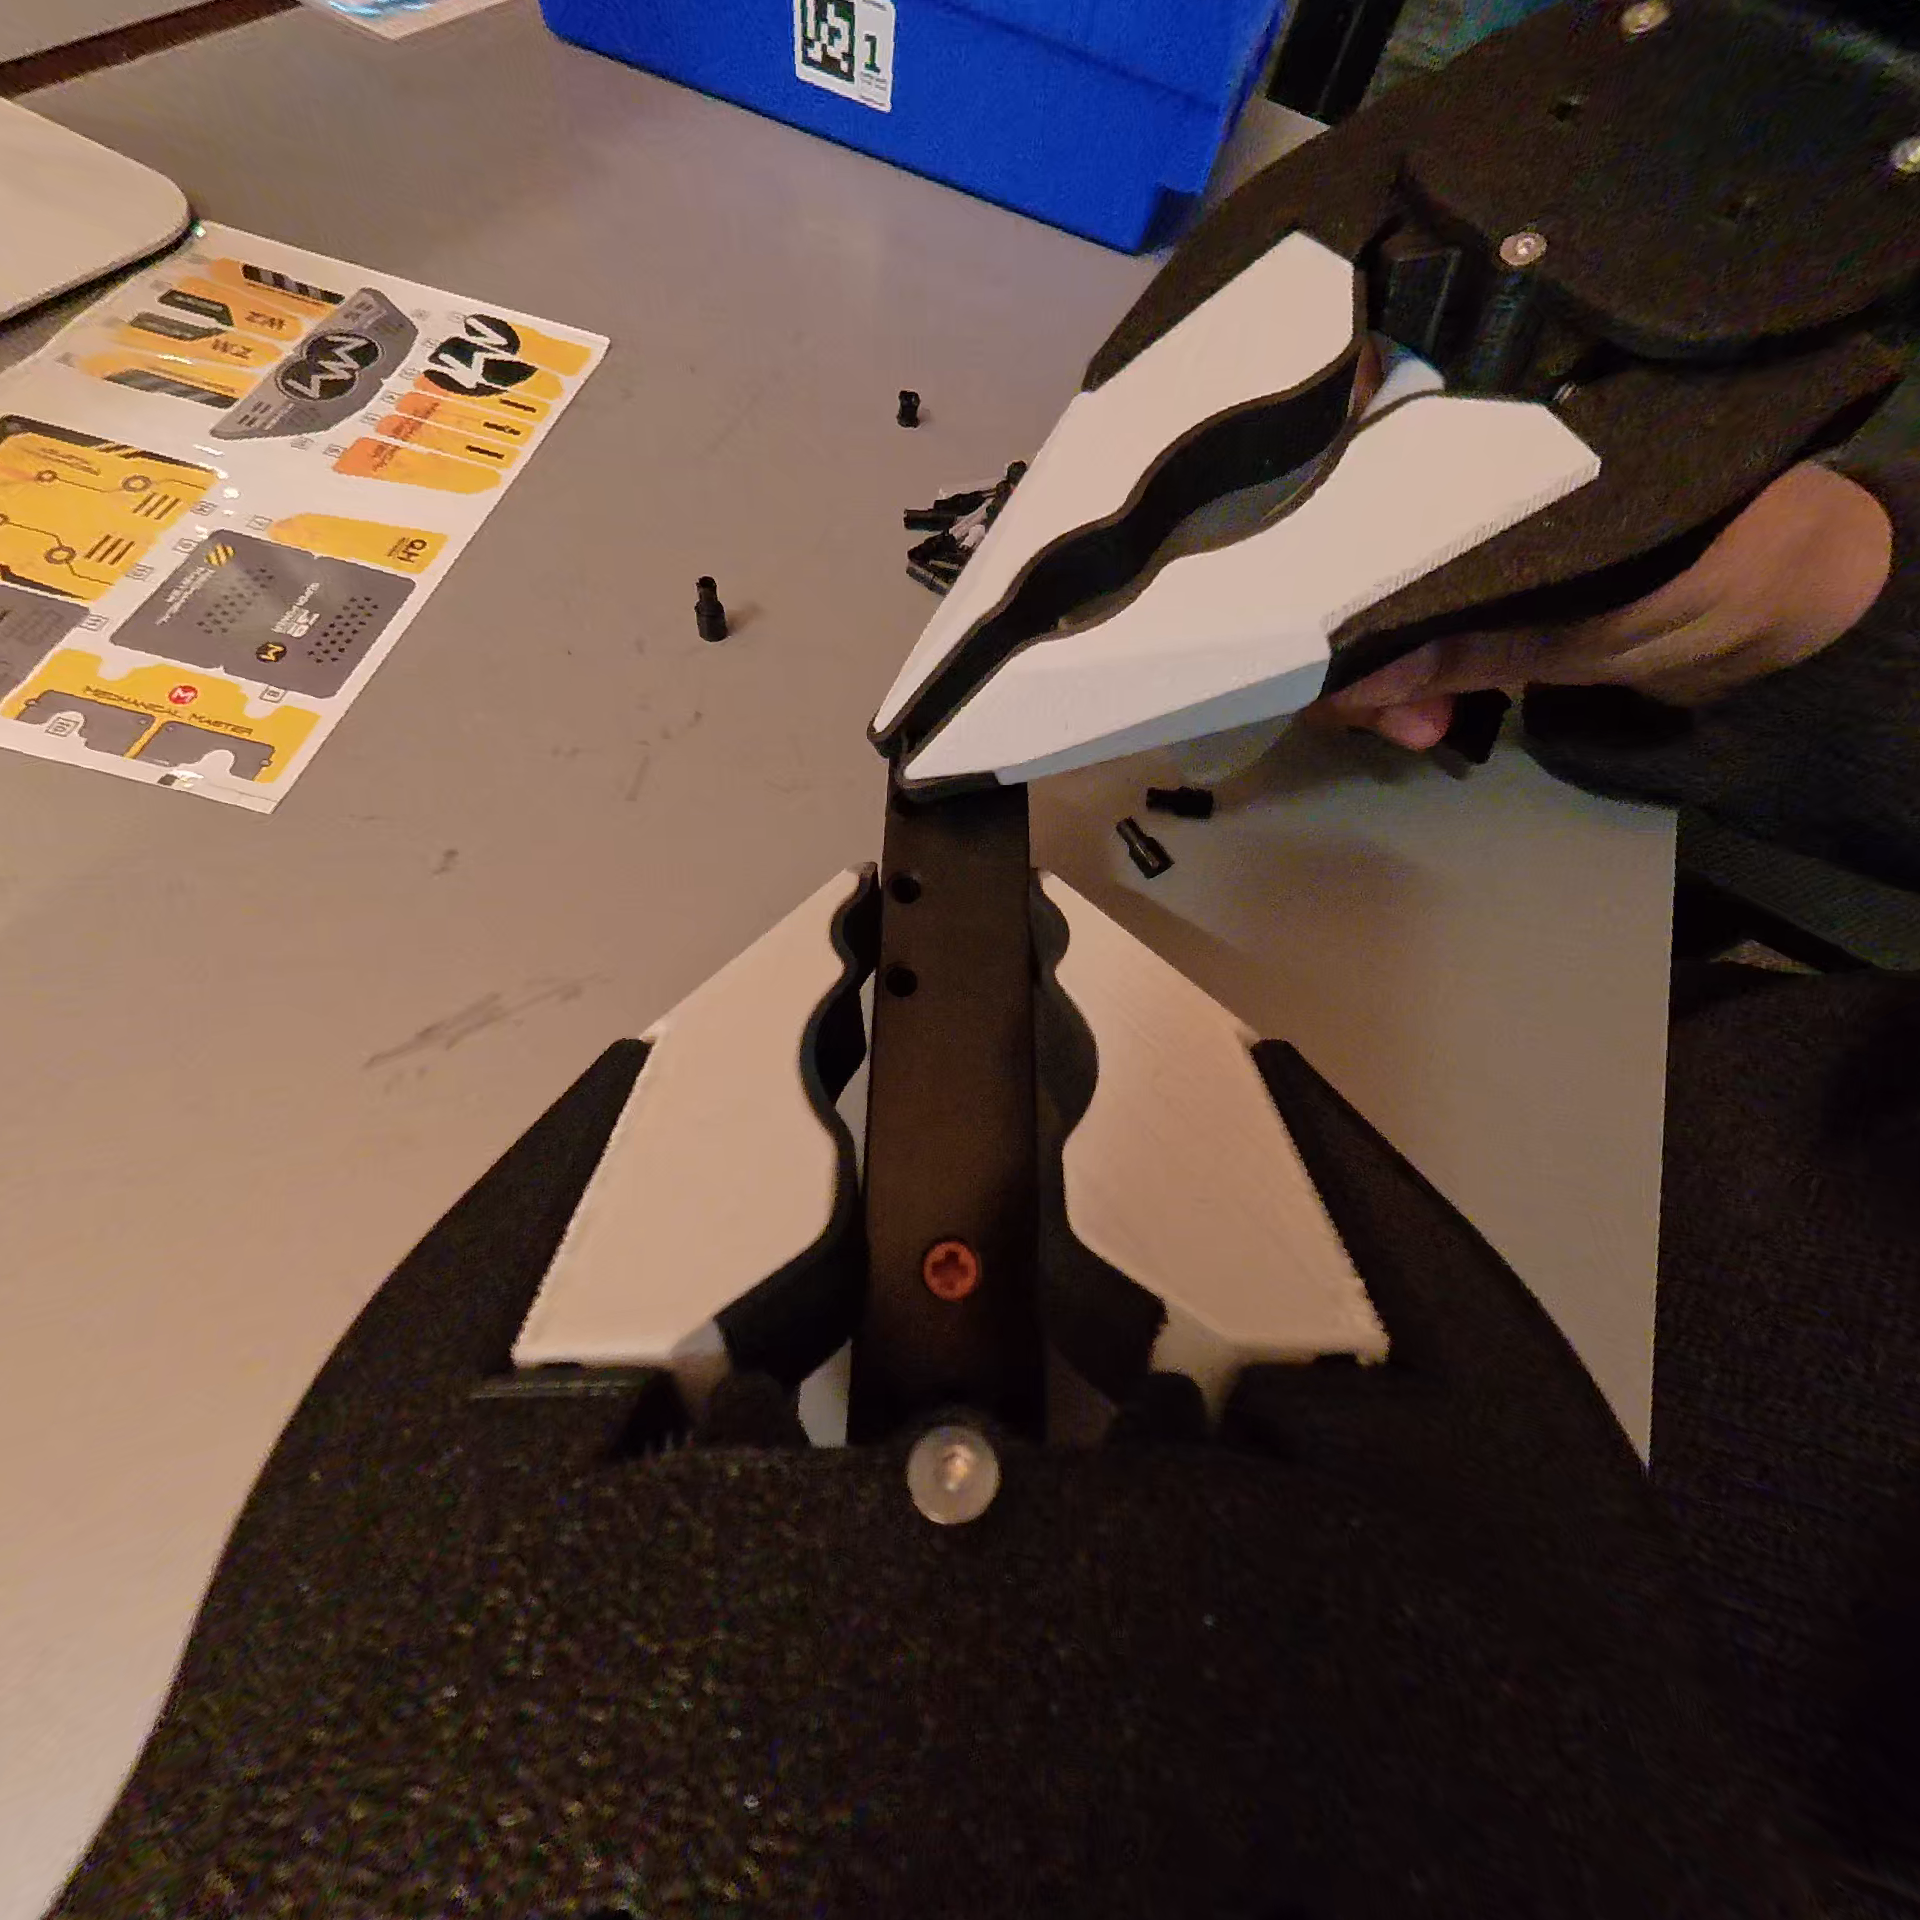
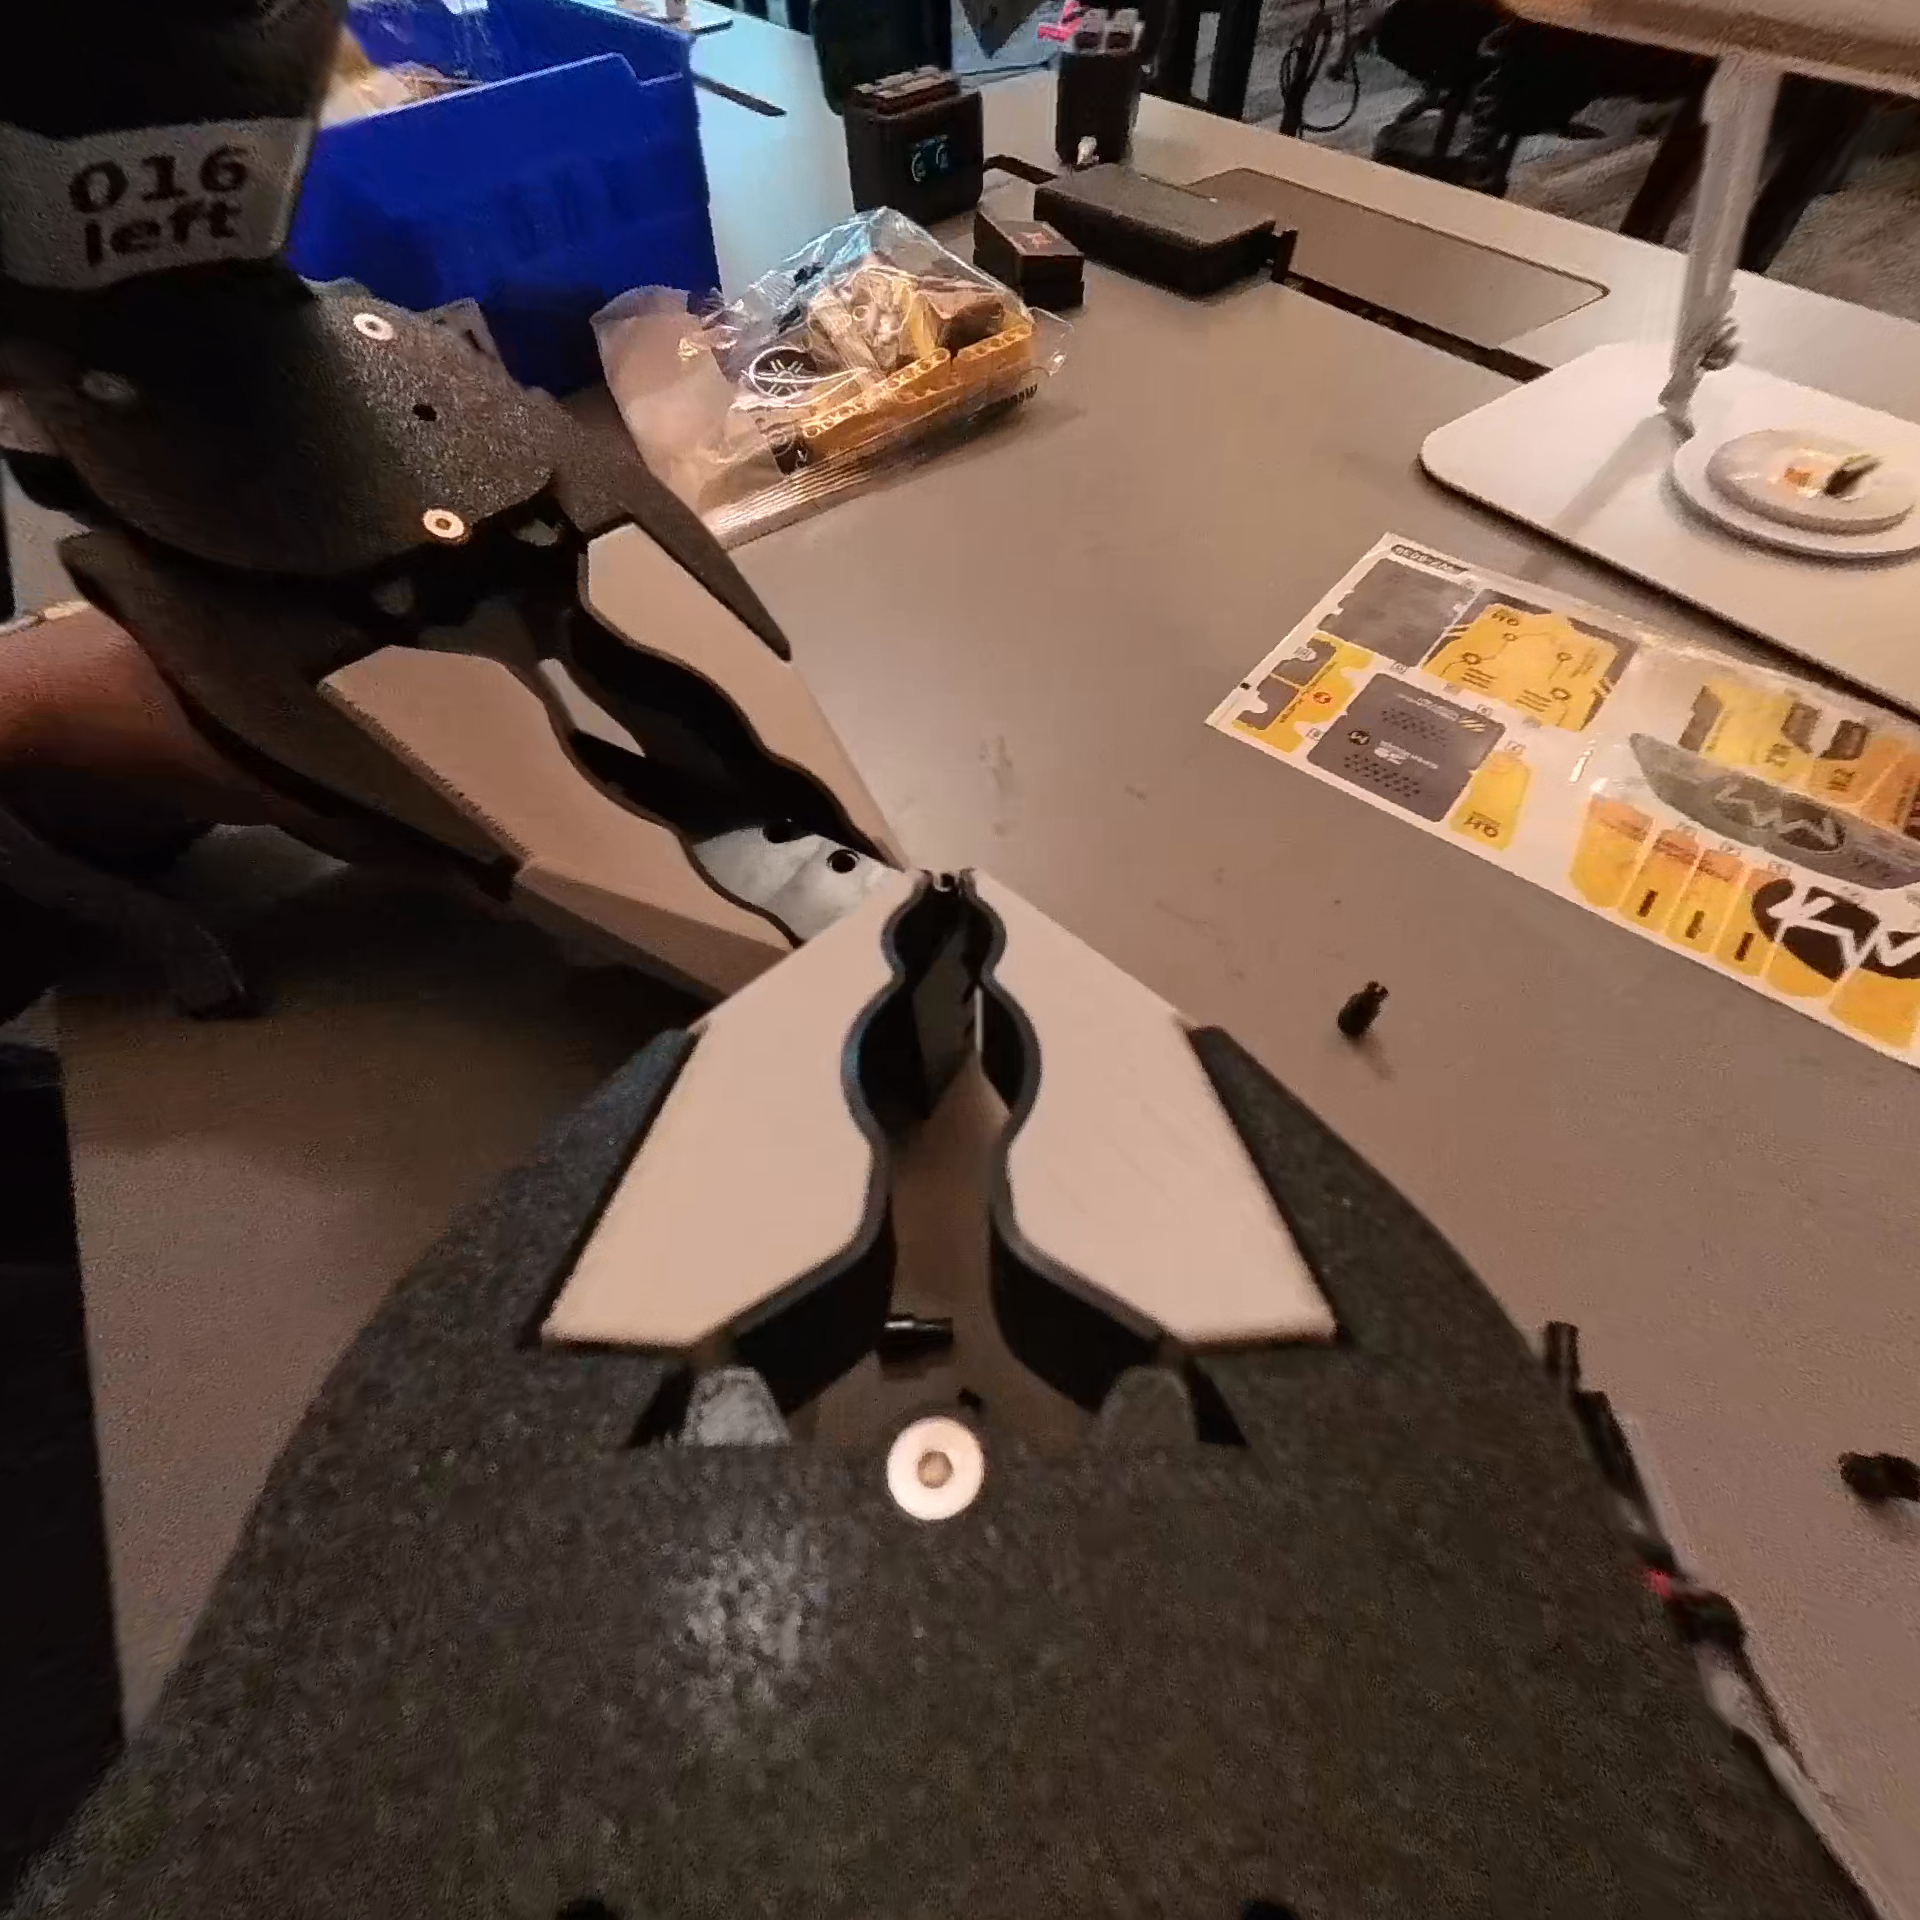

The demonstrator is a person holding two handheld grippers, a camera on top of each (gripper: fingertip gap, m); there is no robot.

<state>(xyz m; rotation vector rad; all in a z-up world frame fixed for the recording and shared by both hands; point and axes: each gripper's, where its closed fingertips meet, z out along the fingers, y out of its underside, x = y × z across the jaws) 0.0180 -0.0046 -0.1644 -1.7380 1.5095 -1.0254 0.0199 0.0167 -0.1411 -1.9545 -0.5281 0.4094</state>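
Observation:
My left gripper (image 1: 951, 878) is shut on a long black beam (image 1: 951, 1039) with side holes and holds it above the grey table. An orange pin (image 1: 953, 1270) sits in the beam near the finger bases. My right gripper (image 1: 902, 764) comes in from the upper right, its tips closed against the beam's far end. In the right wrist view the right gripper (image 2: 948, 883) pinches a small black pin (image 2: 943, 881) at its tips. The left gripper (image 2: 842, 899) with the beam (image 2: 821, 847) meets it from the left. A hand holds each gripper.
Loose black pins (image 1: 956, 530) lie on the table (image 1: 623, 935), with single ones (image 1: 711, 608) (image 2: 1363, 1008) nearby. A yellow sticker sheet (image 1: 208, 499) lies left. A blue bin (image 1: 987, 94), a bag of yellow parts (image 2: 873, 353) and a monitor base (image 2: 1558, 468) stand farther back. Less than 4 cm separates the two grippers' tips.

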